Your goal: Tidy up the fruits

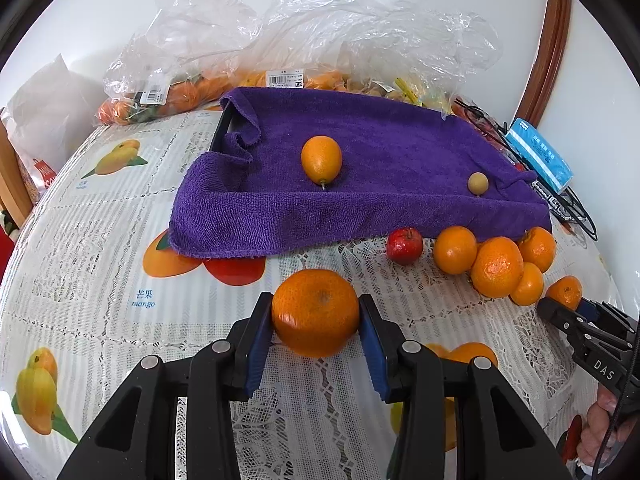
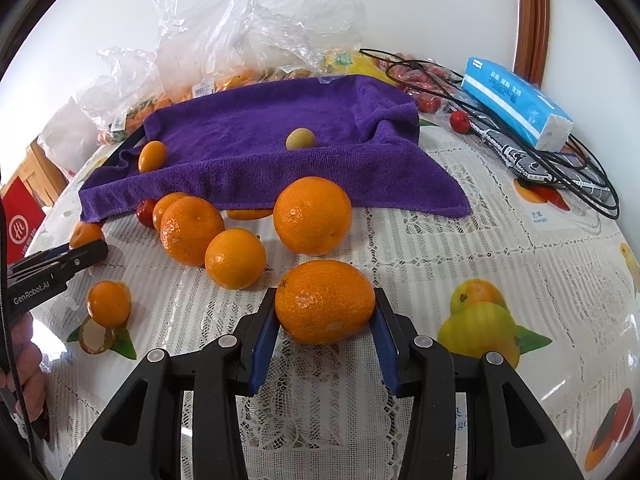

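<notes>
both jaws closed on oranges
left gripper [image 1: 316, 330] clamps an orange [image 1: 315, 312]; right gripper [image 2: 325, 320] clamps another orange [image 2: 325, 301]; purple towel [image 1: 360, 184] lies toward frame top.

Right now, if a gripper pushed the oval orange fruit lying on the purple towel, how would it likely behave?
The oval fruit is rounded and smooth, so it would probably roll, likely wobbling because it is elongated. The towel looks soft and plush, which should slow it. Its raised front fold may stop it leaving.
</notes>
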A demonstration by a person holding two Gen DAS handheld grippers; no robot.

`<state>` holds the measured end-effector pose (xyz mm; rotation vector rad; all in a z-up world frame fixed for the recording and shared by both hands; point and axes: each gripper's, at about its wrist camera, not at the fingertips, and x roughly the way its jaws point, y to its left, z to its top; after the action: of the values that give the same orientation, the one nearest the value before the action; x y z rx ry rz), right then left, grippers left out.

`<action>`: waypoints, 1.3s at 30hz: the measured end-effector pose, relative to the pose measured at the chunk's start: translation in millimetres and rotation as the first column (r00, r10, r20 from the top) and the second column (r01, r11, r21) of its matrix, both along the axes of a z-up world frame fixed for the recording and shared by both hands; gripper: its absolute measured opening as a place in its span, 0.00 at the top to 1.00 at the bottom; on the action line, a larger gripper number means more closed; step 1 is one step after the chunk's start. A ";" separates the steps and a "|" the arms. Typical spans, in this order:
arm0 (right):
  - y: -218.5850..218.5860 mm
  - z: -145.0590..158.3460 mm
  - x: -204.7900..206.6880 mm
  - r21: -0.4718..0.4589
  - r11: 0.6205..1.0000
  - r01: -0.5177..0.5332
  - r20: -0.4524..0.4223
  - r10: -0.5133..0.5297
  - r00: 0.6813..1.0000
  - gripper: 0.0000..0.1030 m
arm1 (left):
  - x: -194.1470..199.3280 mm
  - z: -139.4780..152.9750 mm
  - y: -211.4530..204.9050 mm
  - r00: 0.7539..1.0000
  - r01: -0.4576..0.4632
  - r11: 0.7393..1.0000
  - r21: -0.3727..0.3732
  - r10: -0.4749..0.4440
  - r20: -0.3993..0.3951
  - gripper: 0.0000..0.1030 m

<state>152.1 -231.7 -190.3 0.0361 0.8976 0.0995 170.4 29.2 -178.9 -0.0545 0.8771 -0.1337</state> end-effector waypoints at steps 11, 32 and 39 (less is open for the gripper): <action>1.3 -0.5 0.5 -0.006 1.000 0.000 0.000 0.000 1.000 0.57 | -0.8 0.1 -1.3 1.000 0.000 1.000 0.007 0.000 0.001 0.62; 0.1 61.6 -2.8 0.011 1.000 0.000 0.143 -0.002 0.990 0.58 | -3.0 44.8 4.5 0.997 -0.002 0.998 -0.062 0.007 0.081 0.62; 12.9 84.5 24.9 0.038 0.999 -0.006 0.200 -0.002 0.980 0.58 | 19.0 58.9 10.3 0.994 -0.038 0.997 -0.071 0.045 0.104 0.62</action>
<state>177.0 -218.9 -105.8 0.0605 0.6943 0.1200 189.4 39.5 -120.0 -0.1287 0.7651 -0.1264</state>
